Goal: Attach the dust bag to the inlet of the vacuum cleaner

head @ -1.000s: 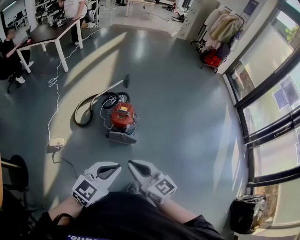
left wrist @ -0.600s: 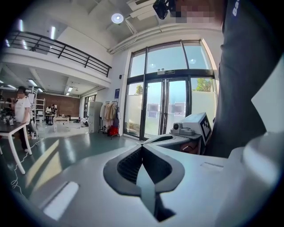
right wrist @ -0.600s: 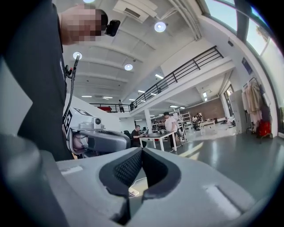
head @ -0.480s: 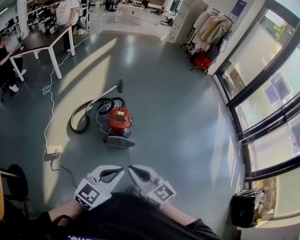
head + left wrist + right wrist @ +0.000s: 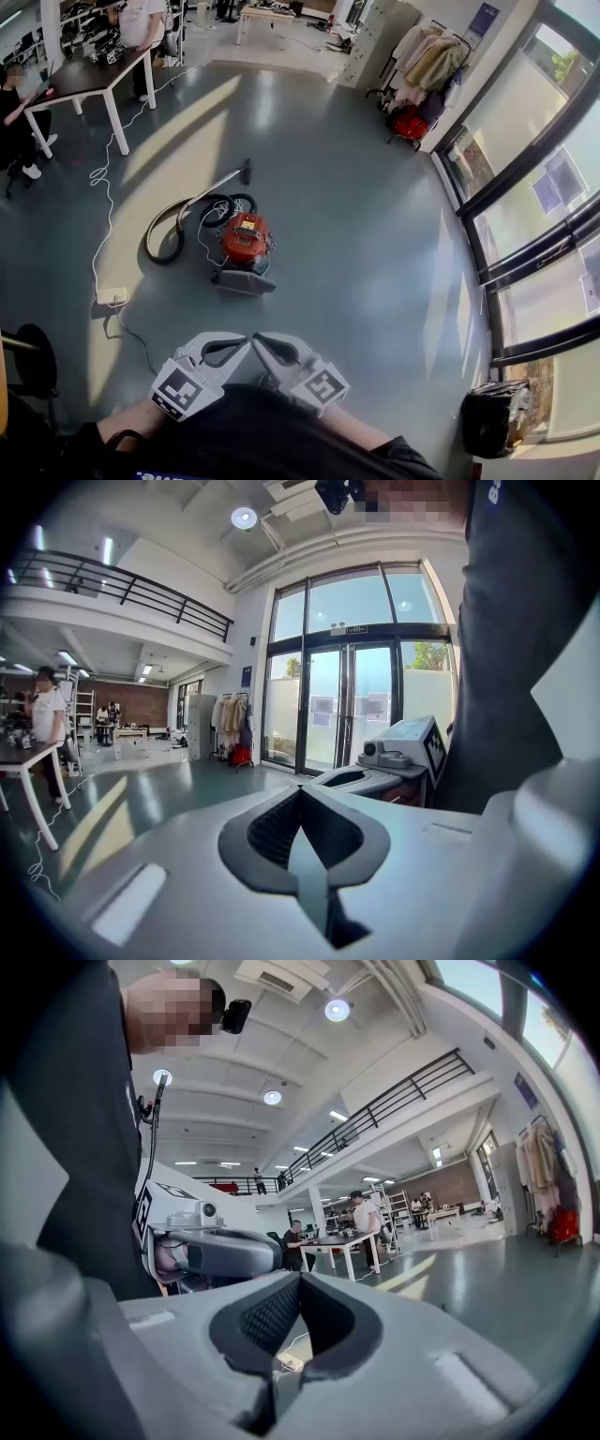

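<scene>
Glossy grey floor, sunlit beneath tall windows; red vacuum cleaner mid-floor. Left gripper and right gripper clenched, empty.

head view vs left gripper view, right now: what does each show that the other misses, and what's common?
Head view only: the red vacuum cleaner with its hose on the floor, the power strip, the black bin.
Left gripper view only: the balcony railing, a ceiling lamp.
Both: the right gripper, fingers shut and empty, and the coat rack.
</scene>
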Motion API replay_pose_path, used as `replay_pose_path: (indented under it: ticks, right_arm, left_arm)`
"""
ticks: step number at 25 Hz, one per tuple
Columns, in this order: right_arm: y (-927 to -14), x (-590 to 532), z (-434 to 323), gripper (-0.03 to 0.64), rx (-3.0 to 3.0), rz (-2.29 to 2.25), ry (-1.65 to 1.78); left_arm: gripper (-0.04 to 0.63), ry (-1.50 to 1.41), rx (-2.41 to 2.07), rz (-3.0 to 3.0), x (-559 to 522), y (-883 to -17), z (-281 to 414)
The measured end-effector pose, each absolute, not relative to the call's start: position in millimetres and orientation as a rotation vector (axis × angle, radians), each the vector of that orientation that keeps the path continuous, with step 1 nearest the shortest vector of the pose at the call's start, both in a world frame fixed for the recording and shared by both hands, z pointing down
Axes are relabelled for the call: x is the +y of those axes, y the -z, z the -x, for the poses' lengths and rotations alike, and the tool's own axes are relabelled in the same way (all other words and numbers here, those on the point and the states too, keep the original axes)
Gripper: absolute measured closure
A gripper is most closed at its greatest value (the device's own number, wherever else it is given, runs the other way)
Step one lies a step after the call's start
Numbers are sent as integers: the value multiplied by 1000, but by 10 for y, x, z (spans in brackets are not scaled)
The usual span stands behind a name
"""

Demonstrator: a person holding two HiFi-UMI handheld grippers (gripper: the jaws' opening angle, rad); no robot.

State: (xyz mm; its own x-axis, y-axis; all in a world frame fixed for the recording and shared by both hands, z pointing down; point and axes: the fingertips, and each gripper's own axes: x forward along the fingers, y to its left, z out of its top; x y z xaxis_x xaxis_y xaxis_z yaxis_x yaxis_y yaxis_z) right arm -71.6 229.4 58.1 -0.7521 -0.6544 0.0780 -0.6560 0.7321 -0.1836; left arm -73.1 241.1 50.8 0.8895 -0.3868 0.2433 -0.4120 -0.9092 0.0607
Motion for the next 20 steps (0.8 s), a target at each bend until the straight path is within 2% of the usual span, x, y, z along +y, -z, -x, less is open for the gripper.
replay_pose_path:
  ticks: [20]
  right_arm:
    - [-648,2365,732,626,-2915,-1028,-319]
  left_arm:
    - [578,-382,-630,-2959,2493,-528,717]
